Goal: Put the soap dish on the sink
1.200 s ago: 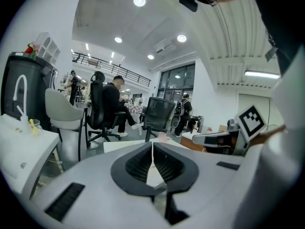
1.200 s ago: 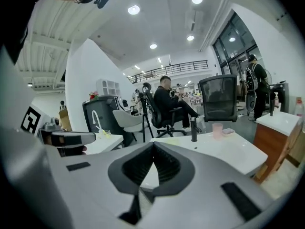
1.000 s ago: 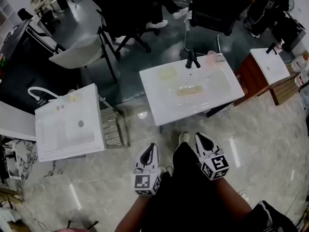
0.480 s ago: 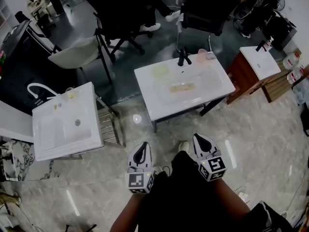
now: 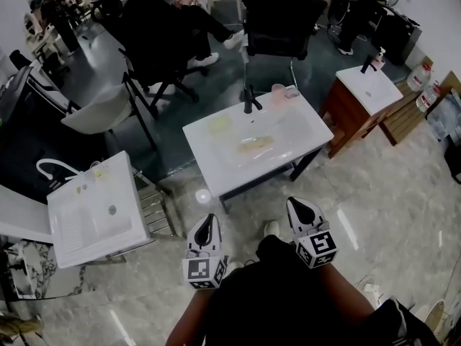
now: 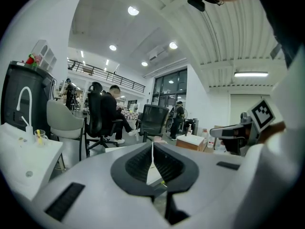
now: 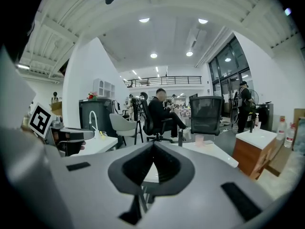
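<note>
A white sink (image 5: 302, 125) stands ahead of me on the floor, with a black faucet (image 5: 248, 99) at its back edge. A pale yellowish flat piece (image 5: 220, 125) lies on its left rim and an oblong yellowish piece (image 5: 256, 144) lies in the basin; I cannot tell which is the soap dish. My left gripper (image 5: 207, 219) and right gripper (image 5: 294, 202) hang close to my body, well short of the sink. Both are shut with nothing between the jaws, as the left gripper (image 6: 152, 144) and right gripper (image 7: 153, 147) views also show.
A pink cup (image 5: 277, 91) stands beside the faucet. Another white sink (image 5: 90, 207) with a white faucet is at the left, and a small sink on a wooden cabinet (image 5: 364, 89) at the right. Office chairs and a seated person (image 5: 162, 20) are behind. Bottles (image 5: 425, 78) stand far right.
The view has tilted up and the middle sink has slid left in the picture. Both grippers rose slightly and stayed shut with nothing in them.
</note>
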